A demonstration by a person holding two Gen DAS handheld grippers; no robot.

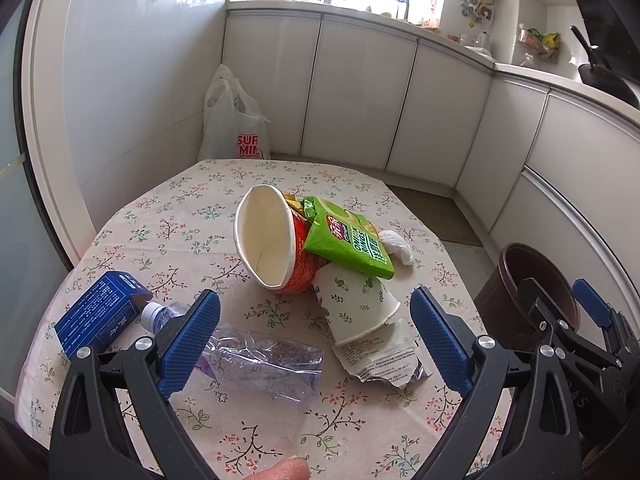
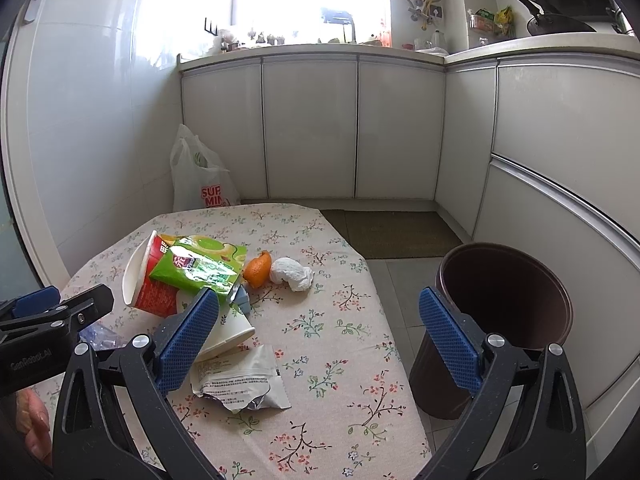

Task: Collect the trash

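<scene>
Both grippers hover wide open and empty over the floral-clothed surface (image 1: 168,240): the left gripper (image 1: 316,344) above a crushed clear plastic bottle (image 1: 260,360), the right gripper (image 2: 320,344) nearer the round dark-brown bin (image 2: 504,300) on the floor beside the surface. Nothing looks collected yet. Next likely means dropping onto one piece, perhaps the torn white wrapper (image 2: 244,384) beside the bottle, then carrying it binward
</scene>
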